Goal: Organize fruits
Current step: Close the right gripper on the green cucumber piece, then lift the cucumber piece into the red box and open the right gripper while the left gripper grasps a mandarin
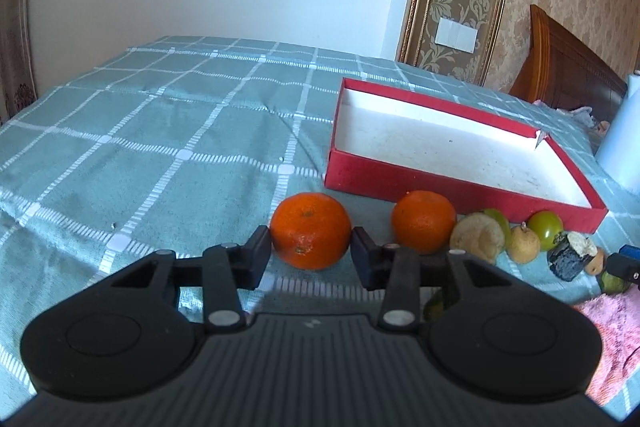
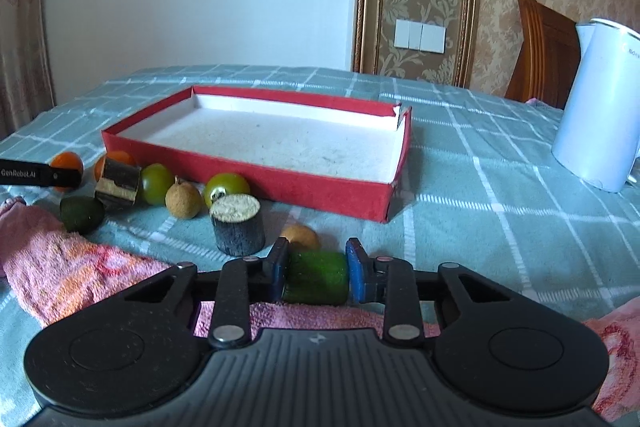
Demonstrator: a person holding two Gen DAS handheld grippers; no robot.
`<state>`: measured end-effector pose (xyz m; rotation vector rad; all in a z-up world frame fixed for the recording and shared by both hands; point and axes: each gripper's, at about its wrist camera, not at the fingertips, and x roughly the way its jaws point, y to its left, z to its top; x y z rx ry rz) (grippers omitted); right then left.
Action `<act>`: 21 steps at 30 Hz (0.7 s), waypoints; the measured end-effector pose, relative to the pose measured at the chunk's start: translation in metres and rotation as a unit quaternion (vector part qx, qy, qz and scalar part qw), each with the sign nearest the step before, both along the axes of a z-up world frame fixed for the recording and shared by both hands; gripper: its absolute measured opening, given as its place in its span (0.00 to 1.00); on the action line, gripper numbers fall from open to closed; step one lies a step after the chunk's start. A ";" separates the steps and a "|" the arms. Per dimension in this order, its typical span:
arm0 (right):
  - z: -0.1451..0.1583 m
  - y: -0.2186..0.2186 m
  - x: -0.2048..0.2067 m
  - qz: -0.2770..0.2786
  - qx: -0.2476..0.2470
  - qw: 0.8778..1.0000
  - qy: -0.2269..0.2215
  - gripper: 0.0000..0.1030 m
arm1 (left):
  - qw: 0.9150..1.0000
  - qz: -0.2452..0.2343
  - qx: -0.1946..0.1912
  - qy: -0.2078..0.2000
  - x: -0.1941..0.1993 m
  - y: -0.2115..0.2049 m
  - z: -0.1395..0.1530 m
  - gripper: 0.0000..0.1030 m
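My left gripper [image 1: 312,247] is shut on an orange mandarin [image 1: 310,237], one black pad pressing each side, low over the checked teal cloth. A second mandarin [image 1: 424,221] sits just to its right. My right gripper [image 2: 316,269] is shut on a short green cucumber piece [image 2: 316,277], held between its blue pads above a pink towel [image 2: 72,267]. The empty red box [image 2: 280,183] with a white floor lies behind the fruit. In front of its near wall lie a dark cane chunk [image 2: 238,225], green round fruits [image 2: 226,187] and tan small fruits [image 2: 183,201].
A white kettle [image 2: 600,107] stands at the right on the cloth. A second dark chunk [image 2: 118,183] and a dark green fruit [image 2: 82,213] lie left of the row. One left finger [image 2: 40,177] shows at the far left. A wooden chair back [image 2: 548,51] stands behind.
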<state>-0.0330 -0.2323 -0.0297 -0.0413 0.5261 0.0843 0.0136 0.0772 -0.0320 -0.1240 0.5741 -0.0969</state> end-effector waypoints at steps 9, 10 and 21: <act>0.016 -0.005 -0.003 -0.004 -0.016 1.000 -0.026 0.25 | 1.000 -0.004 -0.008 -0.001 -0.002 0.003 -0.001 0.39; 0.017 -0.005 -0.004 -0.006 -0.021 0.999 -0.030 0.24 | 1.000 -0.006 -0.007 0.000 -0.002 0.003 -0.002 0.39; 0.018 -0.025 -0.014 0.026 -0.002 1.000 0.001 0.71 | 1.000 -0.012 0.004 0.001 -0.004 -0.001 -0.003 0.38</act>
